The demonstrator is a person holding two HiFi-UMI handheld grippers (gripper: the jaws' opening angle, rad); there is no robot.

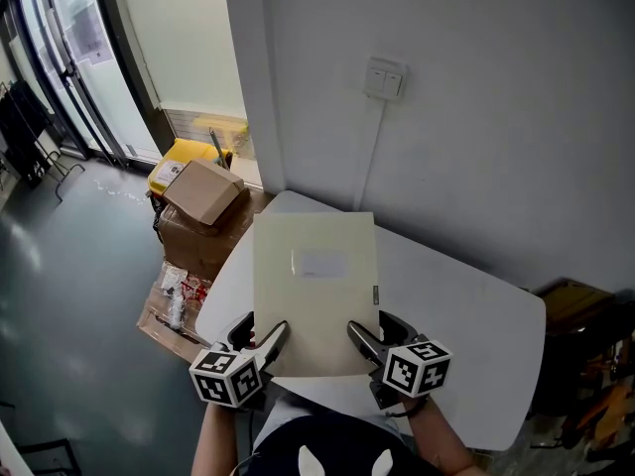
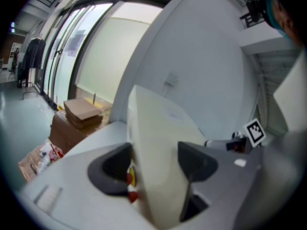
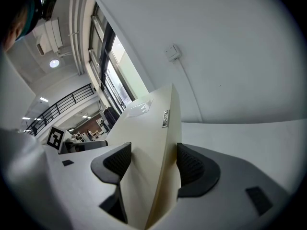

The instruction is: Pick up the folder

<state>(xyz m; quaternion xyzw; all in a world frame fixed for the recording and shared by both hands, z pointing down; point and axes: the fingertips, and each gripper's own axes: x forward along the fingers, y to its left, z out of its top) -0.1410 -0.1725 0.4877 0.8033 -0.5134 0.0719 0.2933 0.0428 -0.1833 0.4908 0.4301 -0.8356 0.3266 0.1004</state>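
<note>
A cream folder (image 1: 316, 296) with a pale label on its cover is held over the white table (image 1: 476, 315), its far edge reaching toward the wall. My left gripper (image 1: 266, 337) is shut on the folder's near left corner. My right gripper (image 1: 375, 337) is shut on its near right corner. In the left gripper view the folder (image 2: 163, 143) stands on edge between the jaws of the left gripper (image 2: 154, 164). In the right gripper view the folder (image 3: 148, 138) runs away between the two dark pads of the right gripper (image 3: 149, 164), a small metal tag on its edge.
Cardboard boxes (image 1: 203, 201) are stacked on the floor left of the table, with a yellow bin (image 1: 179, 162) behind them. A wall switch (image 1: 384, 77) with a cable sits above the table. Dark furniture (image 1: 585, 345) stands at the right. Glass doors line the far left.
</note>
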